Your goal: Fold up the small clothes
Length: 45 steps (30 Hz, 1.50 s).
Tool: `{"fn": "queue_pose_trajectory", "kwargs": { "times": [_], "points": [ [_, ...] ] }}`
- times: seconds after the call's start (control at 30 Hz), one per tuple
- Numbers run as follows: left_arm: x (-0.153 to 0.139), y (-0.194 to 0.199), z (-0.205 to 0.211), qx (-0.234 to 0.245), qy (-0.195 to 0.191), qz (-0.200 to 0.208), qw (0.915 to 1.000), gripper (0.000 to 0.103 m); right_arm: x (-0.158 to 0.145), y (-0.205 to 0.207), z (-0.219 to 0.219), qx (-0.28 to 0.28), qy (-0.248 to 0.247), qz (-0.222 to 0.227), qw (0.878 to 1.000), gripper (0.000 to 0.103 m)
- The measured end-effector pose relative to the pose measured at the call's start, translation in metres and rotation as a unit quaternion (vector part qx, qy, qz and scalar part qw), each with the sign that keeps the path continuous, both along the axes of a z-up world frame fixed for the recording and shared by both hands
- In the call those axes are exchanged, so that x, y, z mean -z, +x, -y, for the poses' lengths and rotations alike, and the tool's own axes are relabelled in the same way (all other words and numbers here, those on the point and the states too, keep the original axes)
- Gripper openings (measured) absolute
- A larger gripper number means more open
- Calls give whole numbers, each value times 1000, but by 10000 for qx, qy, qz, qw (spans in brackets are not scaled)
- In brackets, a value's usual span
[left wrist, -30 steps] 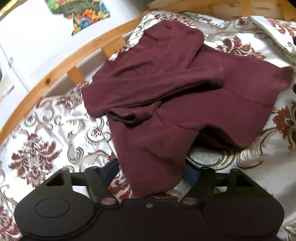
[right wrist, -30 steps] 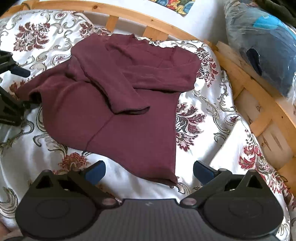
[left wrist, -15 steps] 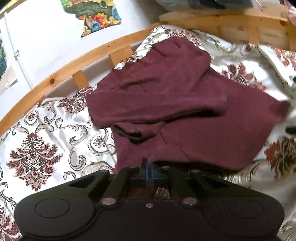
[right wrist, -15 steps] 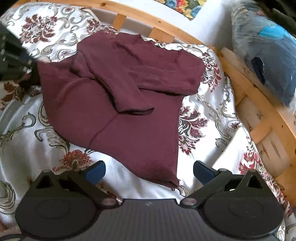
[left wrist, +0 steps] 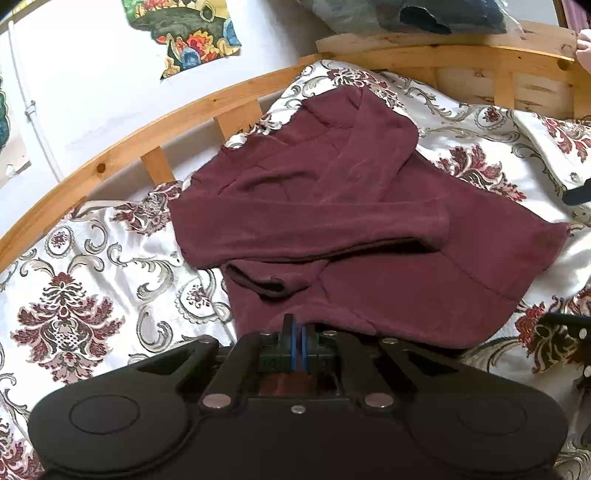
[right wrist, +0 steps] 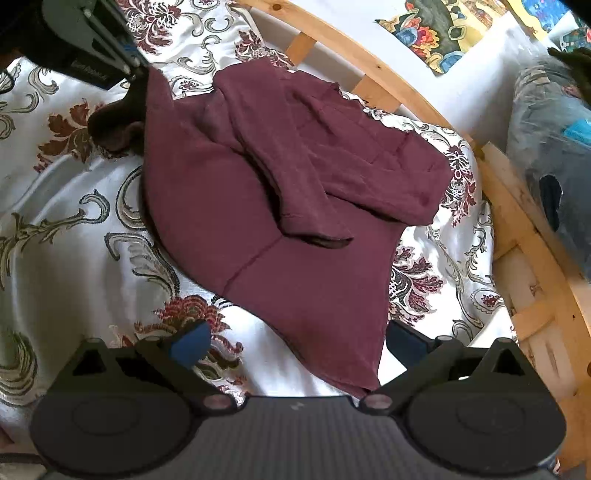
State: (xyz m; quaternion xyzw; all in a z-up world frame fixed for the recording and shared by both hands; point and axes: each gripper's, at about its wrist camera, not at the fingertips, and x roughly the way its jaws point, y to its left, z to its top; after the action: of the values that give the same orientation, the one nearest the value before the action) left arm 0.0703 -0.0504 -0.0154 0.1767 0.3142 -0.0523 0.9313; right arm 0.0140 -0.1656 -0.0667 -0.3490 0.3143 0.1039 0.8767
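Note:
A small maroon long-sleeved top (left wrist: 369, 236) lies on the patterned bedspread (left wrist: 74, 295), both sleeves folded across its body. My left gripper (left wrist: 298, 343) is shut on the top's bottom hem corner, and it shows at the upper left of the right wrist view (right wrist: 125, 66), lifting that corner. My right gripper (right wrist: 299, 347) is open, its blue pads either side of the other hem corner of the top (right wrist: 295, 221), not touching it.
A wooden bed rail (left wrist: 110, 162) curves behind the top and also runs along the right in the right wrist view (right wrist: 517, 206). A plastic-wrapped bundle (right wrist: 554, 147) lies beyond the rail. A wall with posters (left wrist: 184, 33) stands behind.
My left gripper closed on the hem corner and lifted it. My right gripper moved forward, so the other hem corner now lies between its open fingers.

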Motion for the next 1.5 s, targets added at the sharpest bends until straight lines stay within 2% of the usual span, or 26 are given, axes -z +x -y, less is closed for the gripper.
{"fn": "queue_pose_trajectory", "kwargs": {
  "times": [0.27, 0.43, 0.5, 0.53, 0.6, 0.63, 0.77, 0.97, 1.1, 1.17, 1.23, 1.3, 1.33, 1.4, 1.5],
  "points": [
    [9, -6, -2, 149, -178, -264, 9994, 6, 0, 2, 3, 67, 18, -20, 10000, 103],
    [14, -13, -3, 272, -336, -388, 9983, 25, -1, 4, 6, 136, 76, -22, 9999, 103],
    [17, -16, -1, 334, -308, -393, 9982, 41, -3, 5, 9, 183, 153, -42, 9997, 103],
    [18, -18, 0, 378, -273, -385, 9982, 47, -4, 6, 10, 208, 196, -64, 9996, 103],
    [19, -22, 2, 474, -200, -352, 9981, 68, -6, 7, 14, 249, 286, -126, 9992, 103],
    [20, -24, 3, 535, -144, -340, 9979, 71, -8, 8, 16, 277, 343, -155, 9989, 103],
    [30, -26, 14, 729, 191, -382, 9964, 79, -12, 8, 22, 411, 512, -152, 9977, 103],
    [61, -12, 28, 764, 889, -475, 9920, 82, -12, 5, 21, 474, 440, -71, 9979, 103],
    [64, -4, 31, 747, 976, -293, 9920, 87, -13, 4, 22, 521, 435, -38, 9977, 103],
    [64, -1, 31, 680, 985, -220, 9926, 85, -13, 5, 22, 550, 445, -29, 9975, 103],
    [62, 2, 30, 606, 950, -136, 9935, 70, -12, 5, 22, 567, 441, -30, 9974, 103],
    [59, 4, 29, 519, 922, -107, 9943, 44, -12, 5, 23, 571, 435, -22, 9974, 103],
    [57, 5, 27, 473, 909, -89, 9947, 37, -12, 5, 23, 572, 431, -14, 9974, 103],
    [54, 6, 24, 410, 877, -43, 9953, 12, -12, 6, 22, 565, 422, -13, 9975, 103],
    [46, 6, 17, 358, 601, -4, 9975, 5, -11, 6, 21, 551, 393, -18, 9977, 103]
  ]
}}
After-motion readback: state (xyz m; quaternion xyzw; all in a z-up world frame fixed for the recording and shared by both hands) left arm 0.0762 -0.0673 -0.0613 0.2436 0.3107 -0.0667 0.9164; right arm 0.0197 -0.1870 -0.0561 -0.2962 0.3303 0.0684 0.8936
